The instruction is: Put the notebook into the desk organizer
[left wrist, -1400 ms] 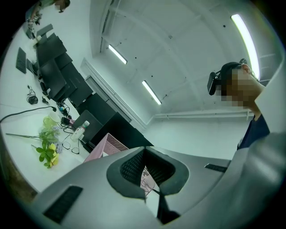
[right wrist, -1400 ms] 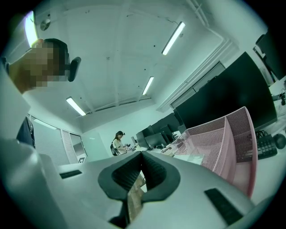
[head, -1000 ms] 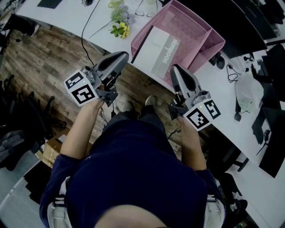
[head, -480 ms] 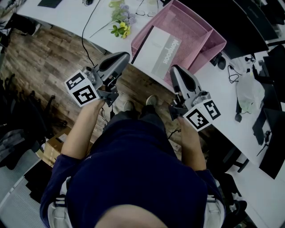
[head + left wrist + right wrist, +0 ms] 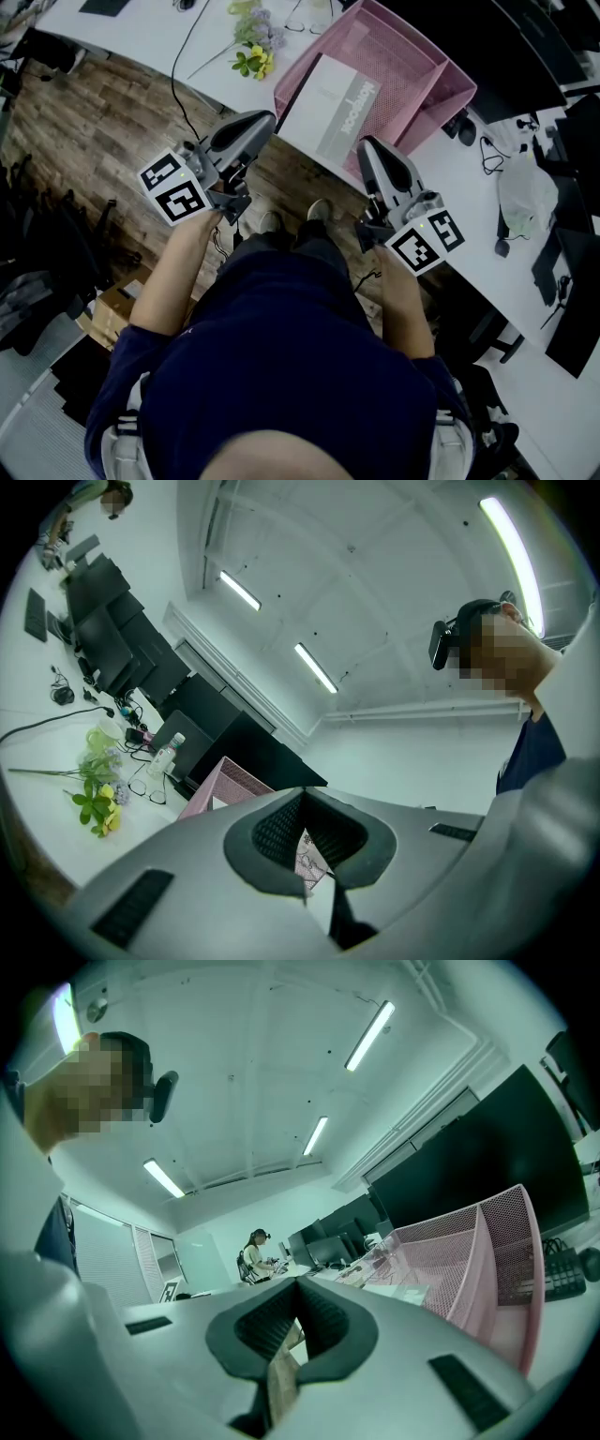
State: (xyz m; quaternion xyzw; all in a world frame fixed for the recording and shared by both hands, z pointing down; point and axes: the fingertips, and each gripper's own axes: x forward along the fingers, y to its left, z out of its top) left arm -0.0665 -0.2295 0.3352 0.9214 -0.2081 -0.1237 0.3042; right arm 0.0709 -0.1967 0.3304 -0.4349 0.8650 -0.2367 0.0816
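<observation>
A pink mesh desk organizer [image 5: 441,89] stands on the white desk, also visible in the right gripper view [image 5: 487,1241] and the left gripper view [image 5: 217,782]. The white-and-grey notebook [image 5: 333,103] lies slanted in its front compartment. My left gripper [image 5: 259,118] hovers over the wood floor just short of the desk edge, left of the notebook. My right gripper [image 5: 367,146] hangs just below the organizer's near corner. Both point up and forward. In each gripper view the jaws meet at the tips, left gripper [image 5: 303,801] and right gripper [image 5: 298,1284], with nothing held.
Artificial flowers [image 5: 251,45], a black cable [image 5: 184,52] and glasses [image 5: 302,17] lie left of the organizer. A mouse [image 5: 459,126], a white bag [image 5: 521,187] and dark monitors [image 5: 525,42] are to the right. Another person [image 5: 254,1255] stands far off.
My left gripper has crept slightly up and to the right. The right gripper and the notebook have stayed put.
</observation>
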